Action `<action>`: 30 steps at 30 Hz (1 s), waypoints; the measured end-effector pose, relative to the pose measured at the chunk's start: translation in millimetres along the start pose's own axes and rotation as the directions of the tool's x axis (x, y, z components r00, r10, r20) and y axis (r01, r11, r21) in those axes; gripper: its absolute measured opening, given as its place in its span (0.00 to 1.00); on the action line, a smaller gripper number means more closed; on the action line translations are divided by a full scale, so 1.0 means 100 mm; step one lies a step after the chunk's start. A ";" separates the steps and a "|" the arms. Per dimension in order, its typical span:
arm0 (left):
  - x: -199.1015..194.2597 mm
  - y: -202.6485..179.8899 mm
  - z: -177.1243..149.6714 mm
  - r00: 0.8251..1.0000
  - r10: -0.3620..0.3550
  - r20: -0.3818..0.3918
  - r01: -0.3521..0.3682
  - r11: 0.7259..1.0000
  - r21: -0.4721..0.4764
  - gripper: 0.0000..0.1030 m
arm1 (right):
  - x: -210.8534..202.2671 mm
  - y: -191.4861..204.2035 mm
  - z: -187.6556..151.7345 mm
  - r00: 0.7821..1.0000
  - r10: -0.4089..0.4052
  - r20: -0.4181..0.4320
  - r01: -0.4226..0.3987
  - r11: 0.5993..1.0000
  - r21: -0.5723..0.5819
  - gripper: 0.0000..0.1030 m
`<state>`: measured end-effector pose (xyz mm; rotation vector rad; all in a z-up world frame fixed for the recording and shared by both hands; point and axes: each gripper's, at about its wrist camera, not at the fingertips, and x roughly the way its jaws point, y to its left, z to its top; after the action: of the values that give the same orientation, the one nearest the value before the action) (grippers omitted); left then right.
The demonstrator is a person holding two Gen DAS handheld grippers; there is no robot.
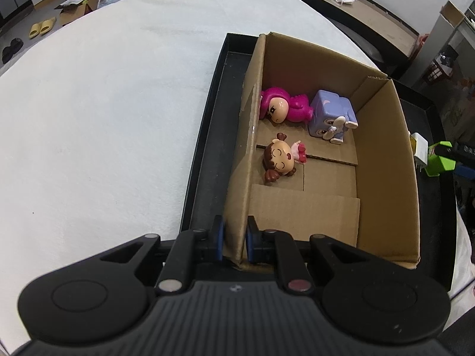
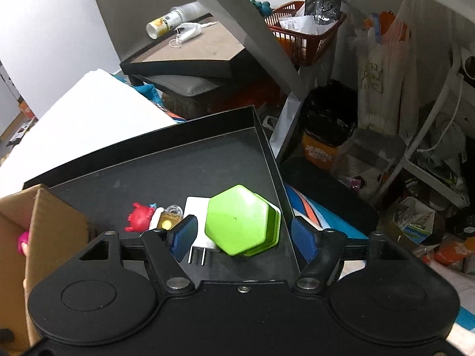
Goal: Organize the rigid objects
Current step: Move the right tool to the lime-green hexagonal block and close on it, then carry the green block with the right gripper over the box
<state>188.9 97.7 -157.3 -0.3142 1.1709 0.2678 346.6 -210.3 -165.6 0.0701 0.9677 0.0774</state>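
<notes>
Hand-held gripper, left, pinches cardboard box wall.

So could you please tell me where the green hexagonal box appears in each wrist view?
Left wrist: the green box sits at the far right edge, beyond the carton's right wall.
Right wrist: the box is at centre, between the open right tool's fingers.
Shared landmark: the white plug beside it, on the black tray.
</notes>
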 end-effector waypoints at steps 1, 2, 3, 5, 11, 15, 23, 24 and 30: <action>0.00 0.00 0.00 1.000 0.000 -0.002 0.000 1.000 0.001 0.13 | 0.03 0.02 0.00 1.000 -0.002 0.000 0.002 1.000 -0.004 0.70; 0.00 0.00 0.00 1.000 0.000 -0.002 0.000 1.000 -0.001 0.13 | 0.06 0.05 0.00 1.000 -0.008 -0.001 0.008 1.000 -0.011 0.70; 0.00 0.00 0.00 1.000 0.001 -0.001 -0.001 1.000 0.000 0.13 | 0.09 0.07 0.00 1.000 -0.016 -0.003 0.016 1.000 -0.019 0.70; 0.01 0.00 0.00 1.000 0.001 -0.001 -0.001 1.000 -0.003 0.13 | 0.12 0.11 -0.01 1.000 -0.026 -0.002 0.026 0.999 -0.039 0.70; 0.02 0.00 -0.01 1.000 -0.001 -0.003 0.001 1.000 -0.005 0.13 | 0.13 0.09 -0.06 0.998 -0.052 -0.018 0.051 0.997 -0.060 0.46; 0.02 0.00 -0.02 1.000 -0.001 -0.001 0.001 1.000 -0.007 0.13 | 0.10 0.06 -0.09 0.998 -0.048 -0.032 0.046 0.998 -0.050 0.46; -0.01 0.02 -0.02 1.000 -0.010 0.002 0.010 1.000 -0.012 0.13 | -0.07 0.09 -0.13 0.999 -0.038 -0.031 0.036 0.997 -0.066 0.46; -0.01 0.03 -0.02 1.000 -0.011 0.002 0.011 1.000 -0.012 0.13 | -0.09 0.09 -0.13 0.999 -0.037 -0.031 0.035 0.997 -0.067 0.46; -0.02 0.04 -0.01 1.000 -0.019 0.003 0.019 1.000 -0.011 0.13 | -0.22 0.09 -0.13 0.999 -0.029 -0.026 0.027 0.997 -0.074 0.46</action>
<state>186.0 100.8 -156.6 -0.3338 1.1639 0.2581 323.2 -203.3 -153.5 -0.0126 0.9917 0.0887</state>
